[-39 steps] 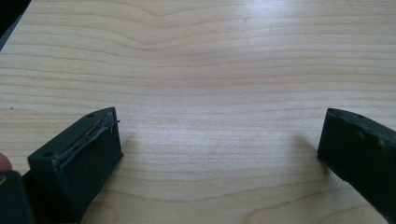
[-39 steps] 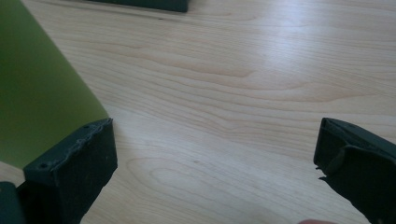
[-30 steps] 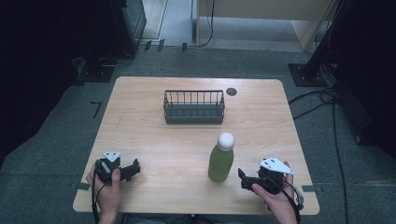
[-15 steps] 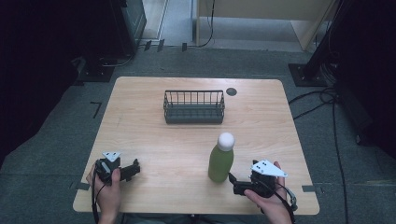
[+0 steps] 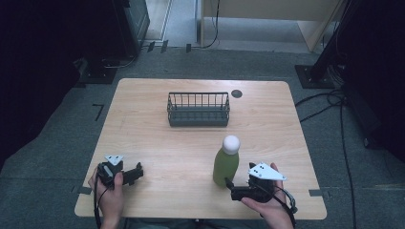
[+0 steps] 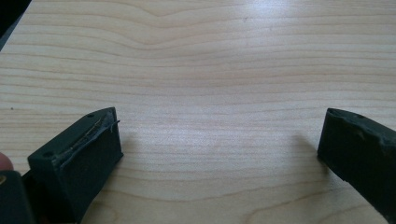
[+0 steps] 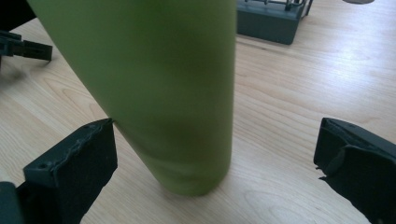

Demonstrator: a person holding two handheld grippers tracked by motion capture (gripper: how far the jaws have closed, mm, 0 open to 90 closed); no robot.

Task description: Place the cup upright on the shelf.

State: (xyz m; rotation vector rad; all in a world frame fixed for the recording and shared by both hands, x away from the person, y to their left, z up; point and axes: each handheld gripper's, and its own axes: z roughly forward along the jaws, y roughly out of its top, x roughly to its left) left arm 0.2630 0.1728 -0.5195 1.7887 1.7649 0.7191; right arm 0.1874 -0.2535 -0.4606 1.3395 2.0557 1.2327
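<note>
A green bottle (image 5: 226,164) with a white cap stands upright on the near right part of the wooden table (image 5: 143,124). My right gripper (image 5: 231,189) is open at the bottle's base, low over the table. In the right gripper view the bottle (image 7: 159,84) stands between the jaws of the right gripper (image 7: 217,140), close against the left jaw and well clear of the other. My left gripper (image 5: 137,173) is open near the table's front left; in its own view the left gripper (image 6: 219,130) has bare wood between its jaws.
A dark wire basket (image 5: 198,109) stands at the table's far middle, its base also in the right gripper view (image 7: 268,18). A small dark round spot (image 5: 236,93) lies behind it. The left gripper (image 7: 23,46) shows far off in the right gripper view.
My right gripper has moved left and turned toward the bottle, so its open jaws now flank the bottle's base. The left gripper and the bottle have stayed put.
</note>
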